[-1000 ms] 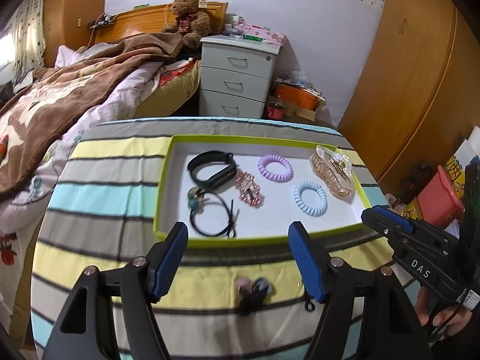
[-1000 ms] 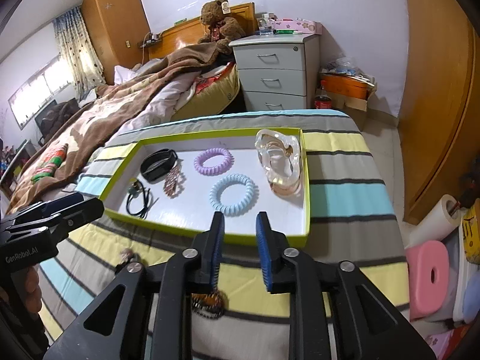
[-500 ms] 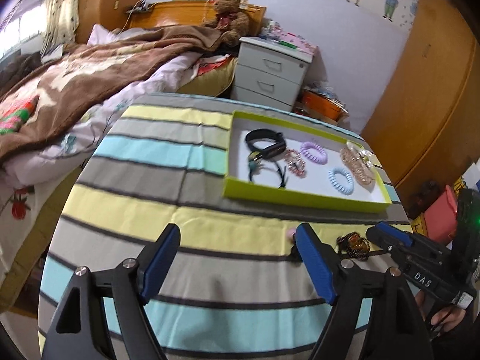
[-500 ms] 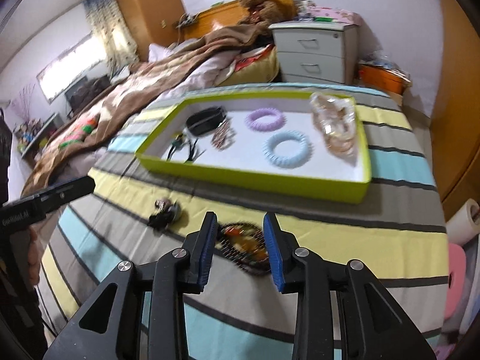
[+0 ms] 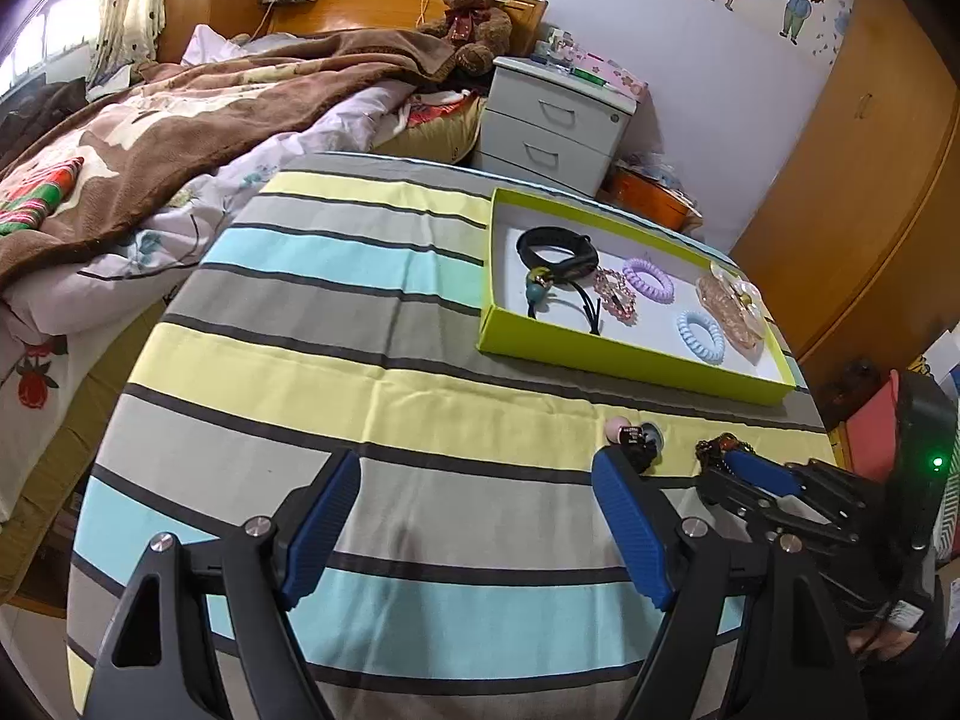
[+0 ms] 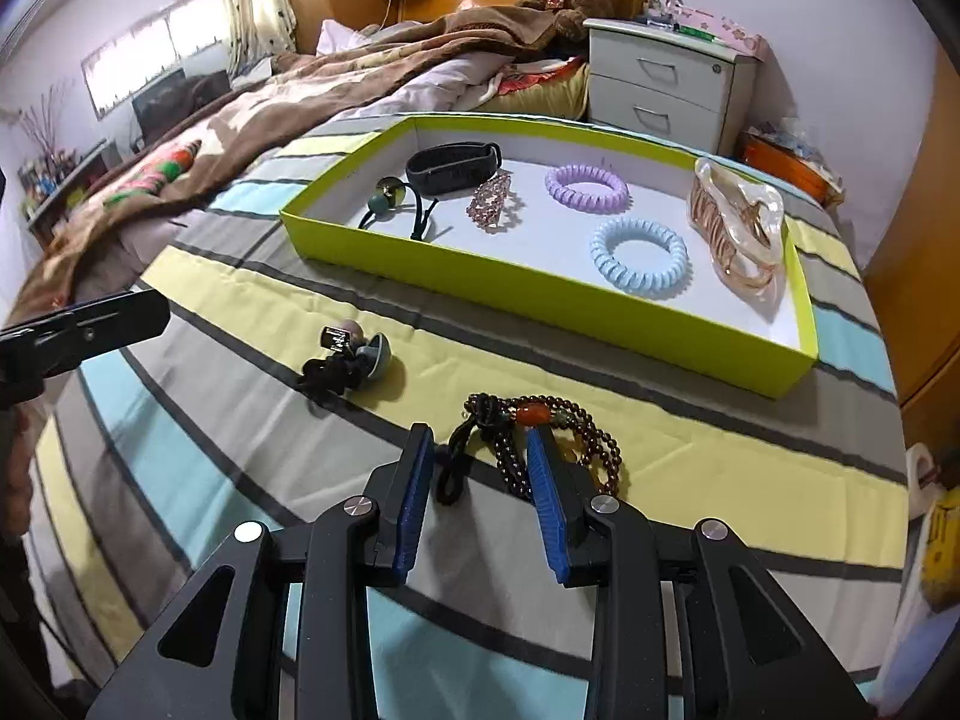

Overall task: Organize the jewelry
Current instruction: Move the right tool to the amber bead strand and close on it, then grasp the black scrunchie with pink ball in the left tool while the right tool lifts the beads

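Right claw (image 6: 480,450) low over the striped cloth at the near edge of the surface (image 5: 360,360), jaws part open after widening moments ago. A dark beaded bracelet (image 6: 540,438) lies on the cloth: some of its loops and its cord sit between the blue pads, the rest spills past the right pad. Pads not pressing on it, as far as can be seen.

Left claw (image 5: 474,510) spread wide, opened further within the last second, with only bare cloth between its fingers. A hair tie with round charms (image 6: 351,360) lies just past its right fingertip.

Farther on, towards the far right corner, a lime-green tray (image 6: 540,294) with white floor. Inside, near to far: light-blue coil hair tie (image 6: 639,249), clear amber hair claw clip (image 6: 735,228) at the right wall, black elastic with bead (image 6: 408,204) at the left, pink crystal clip (image 6: 495,198), purple coil tie (image 6: 587,187), black wristband (image 6: 453,163) farthest back.

Beyond the surface: bed with brown blanket (image 5: 198,120), grey nightstand (image 5: 555,126), teddy bear (image 5: 477,24).
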A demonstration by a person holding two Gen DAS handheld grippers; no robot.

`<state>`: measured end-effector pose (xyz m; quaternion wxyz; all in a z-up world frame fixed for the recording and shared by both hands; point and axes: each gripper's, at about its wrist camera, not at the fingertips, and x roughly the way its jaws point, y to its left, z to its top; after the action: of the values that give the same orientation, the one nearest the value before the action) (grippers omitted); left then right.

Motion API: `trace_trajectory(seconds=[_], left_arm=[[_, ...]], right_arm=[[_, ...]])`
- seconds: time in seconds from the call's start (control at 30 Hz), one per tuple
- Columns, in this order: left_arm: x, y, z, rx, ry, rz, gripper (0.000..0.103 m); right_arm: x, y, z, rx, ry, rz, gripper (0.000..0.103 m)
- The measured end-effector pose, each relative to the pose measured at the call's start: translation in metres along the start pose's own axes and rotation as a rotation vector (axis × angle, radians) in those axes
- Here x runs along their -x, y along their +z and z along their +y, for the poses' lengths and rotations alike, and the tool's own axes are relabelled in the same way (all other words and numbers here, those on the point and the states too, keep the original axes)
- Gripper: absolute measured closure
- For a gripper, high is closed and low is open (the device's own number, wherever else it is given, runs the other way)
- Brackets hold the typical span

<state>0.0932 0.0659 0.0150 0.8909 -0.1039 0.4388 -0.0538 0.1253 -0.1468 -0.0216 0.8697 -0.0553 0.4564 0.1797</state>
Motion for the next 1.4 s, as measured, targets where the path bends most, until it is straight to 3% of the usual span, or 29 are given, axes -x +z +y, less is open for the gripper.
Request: trace_trajectory(seconds=[0.27, 0.43, 0.5, 0.83, 1.2, 1.4], left_arm=[[-0.007, 0.001, -0.004, -0.004, -0.013, 0.014, 0.022], [-0.011, 0.002, -0.009, -0.013, -0.015, 0.024, 0.022], [-0.013, 0.002, -0.011, -0.014, -0.018, 0.027, 0.022], [-0.026, 0.000, -0.029, -0.058, -0.055, 0.059, 0.022], [-0.039, -0.002, -0.068, -0.171, -0.089, 0.081, 0.022], [-0.051, -0.001, -0.079, -0.194, -0.076, 0.102, 0.037]], right_arm=[[-0.006, 0.005, 0.002, 0.017, -0.031, 0.003, 0.070], [-0.005, 0.003, 0.001, 0.015, -0.062, -0.009, 0.088], [-0.003, 0.003, -0.002, 0.010, -0.060, -0.010, 0.090], [0.019, -0.002, -0.012, -0.044, -0.049, -0.088, 0.095], [0.040, -0.006, -0.026, -0.104, -0.036, -0.150, 0.095], [0.049, -0.008, -0.031, -0.122, -0.033, -0.174, 0.095]])
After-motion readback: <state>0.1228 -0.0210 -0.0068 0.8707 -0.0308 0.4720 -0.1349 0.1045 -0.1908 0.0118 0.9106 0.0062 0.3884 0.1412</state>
